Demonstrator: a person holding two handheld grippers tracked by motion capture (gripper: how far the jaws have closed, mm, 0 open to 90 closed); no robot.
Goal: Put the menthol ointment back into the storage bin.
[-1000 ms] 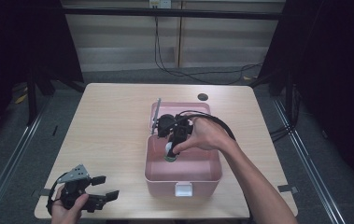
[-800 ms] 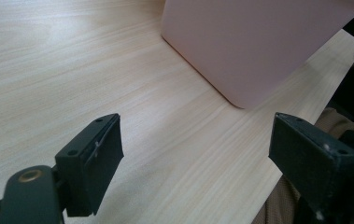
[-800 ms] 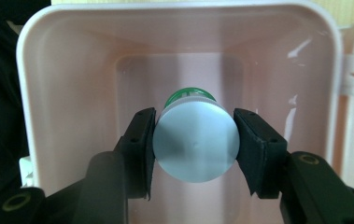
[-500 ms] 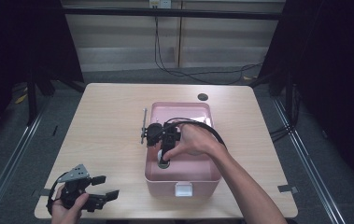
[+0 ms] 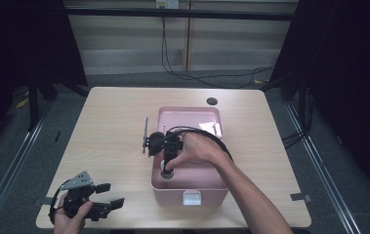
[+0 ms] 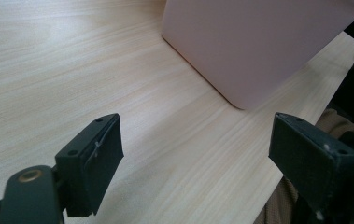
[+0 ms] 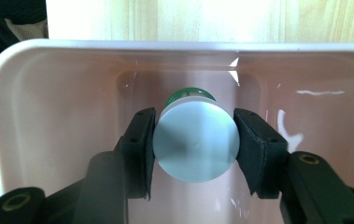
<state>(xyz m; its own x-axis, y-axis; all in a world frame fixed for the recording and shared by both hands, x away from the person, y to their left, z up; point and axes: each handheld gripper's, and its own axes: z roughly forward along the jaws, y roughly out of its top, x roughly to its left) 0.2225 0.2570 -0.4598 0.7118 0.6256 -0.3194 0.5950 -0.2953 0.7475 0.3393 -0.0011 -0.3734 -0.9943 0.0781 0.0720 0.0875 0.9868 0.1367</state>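
A pink bin stands on the wooden table. My right gripper reaches down into the bin near its front left corner. In the right gripper view its two pads are shut on a white cylindrical bottle with a green cap end, held inside the pink bin. My left gripper rests at the table's front left, held in a hand, jaws wide open with nothing between them. In the left gripper view my left gripper faces bare table and the pink bin's wall.
A thin grey rod-like part sticks out by the bin's left rim near the right gripper. A small dark round spot lies on the table behind the bin. A white latch sits on the bin's front wall.
My right gripper has moved toward the bin's front left and lower into it, carrying the white bottle. The left gripper has stayed put.
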